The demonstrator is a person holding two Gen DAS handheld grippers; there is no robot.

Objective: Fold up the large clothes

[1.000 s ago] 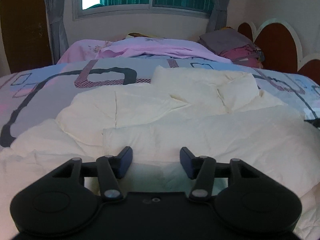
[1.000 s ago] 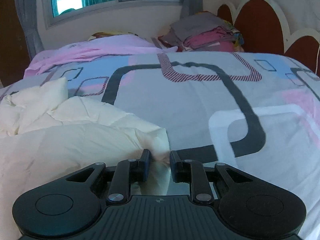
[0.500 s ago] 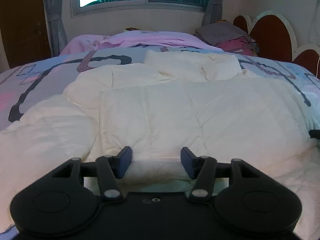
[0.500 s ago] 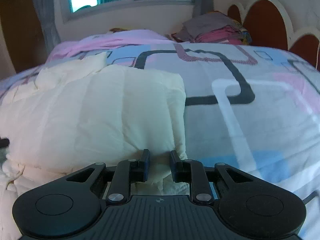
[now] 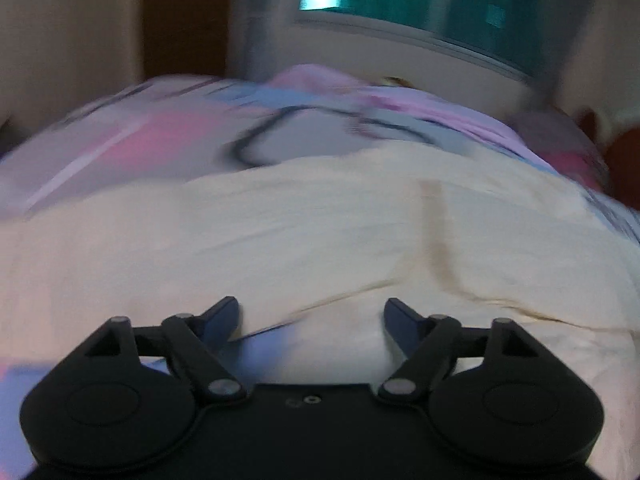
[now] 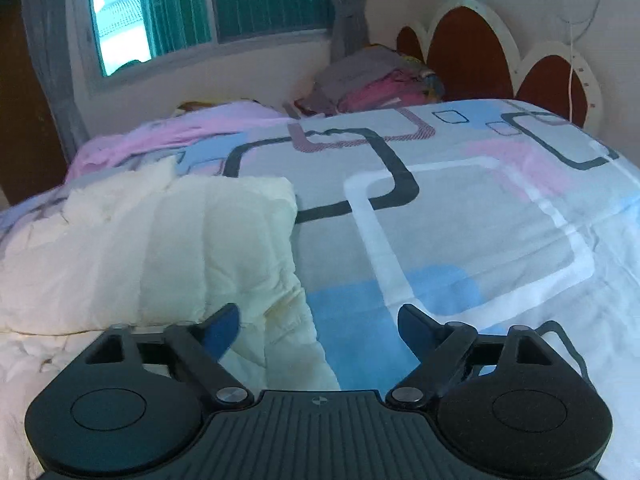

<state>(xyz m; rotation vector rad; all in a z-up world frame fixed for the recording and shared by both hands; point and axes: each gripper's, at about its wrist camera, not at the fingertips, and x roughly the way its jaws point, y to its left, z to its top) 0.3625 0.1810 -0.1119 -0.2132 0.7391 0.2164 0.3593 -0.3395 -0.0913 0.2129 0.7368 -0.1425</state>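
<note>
A large cream quilted garment lies folded over on the patterned bed sheet. In the blurred left wrist view my left gripper hovers at its near edge, jaws opening, pads apart with only loose cloth below them. In the right wrist view the same cream garment fills the left half, its folded right corner ending beside the sheet's dark loop pattern. My right gripper is over the garment's near right edge, jaws opening wide; the cloth lies between the pads but is not pinched.
A pink blanket is bunched at the far side under the window. A pile of folded clothes sits by the red scalloped headboard. Bare patterned sheet spreads to the right.
Both grippers carried the garment's near edge forward over itself, then opened. The right let go of the cloth it pinched; the left swung leftward and rolled, blurring its view.
</note>
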